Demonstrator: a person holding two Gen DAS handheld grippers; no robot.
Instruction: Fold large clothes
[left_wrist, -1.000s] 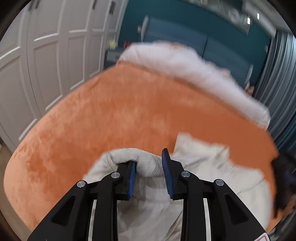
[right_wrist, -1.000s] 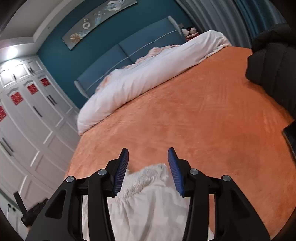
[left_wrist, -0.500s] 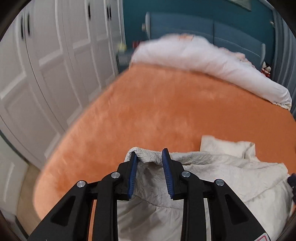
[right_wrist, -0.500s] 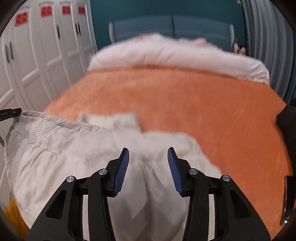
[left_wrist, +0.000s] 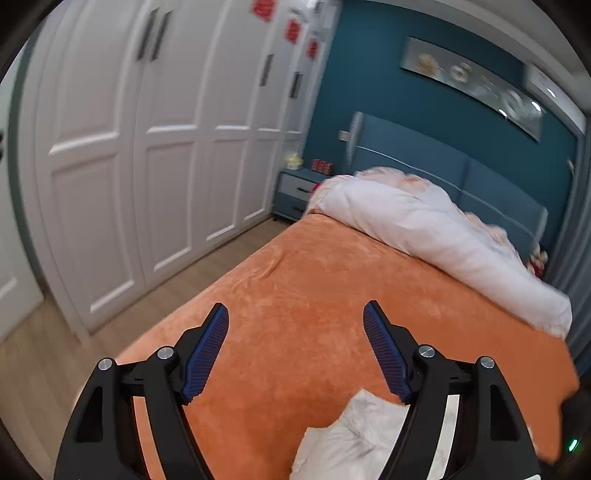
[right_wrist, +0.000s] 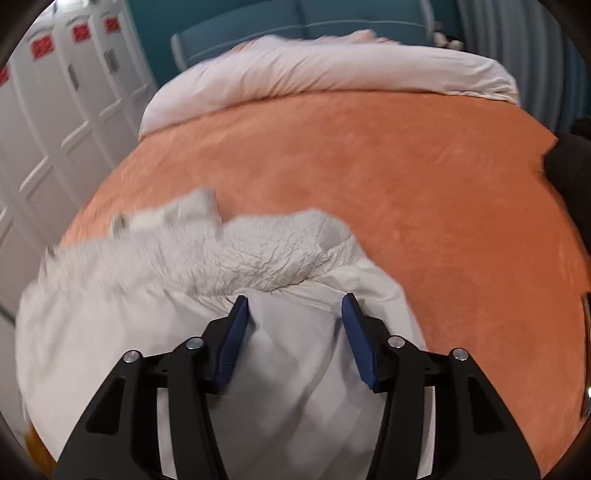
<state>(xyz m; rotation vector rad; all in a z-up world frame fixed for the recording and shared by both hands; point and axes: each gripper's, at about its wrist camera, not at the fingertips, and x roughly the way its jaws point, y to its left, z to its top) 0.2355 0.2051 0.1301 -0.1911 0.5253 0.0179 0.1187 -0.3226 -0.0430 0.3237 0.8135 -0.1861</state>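
A large cream jacket (right_wrist: 258, 254) with a crinkled fleecy lining lies bunched on the orange bed cover (right_wrist: 406, 166). My right gripper (right_wrist: 294, 298) points down onto it. Its jaws are half apart and opening, with the smooth outer fabric bulging between the fingers and puckered at the left fingertip. My left gripper (left_wrist: 295, 305) hangs above the bed cover (left_wrist: 332, 280). Its jaws are opening wide with nothing between them. Only a corner of the jacket (left_wrist: 351, 435) shows there, under the right finger.
A rolled white duvet (left_wrist: 424, 229) lies across the head of the bed by the blue headboard. White wardrobe doors (left_wrist: 147, 166) and a strip of wooden floor (left_wrist: 37, 350) run along the left. A dark garment (right_wrist: 569, 166) sits at the bed's right edge.
My left gripper let go of the jacket's edge, opened wide and rose away from it. My right gripper sank onto the jacket, whose fabric now sits between its fingers.
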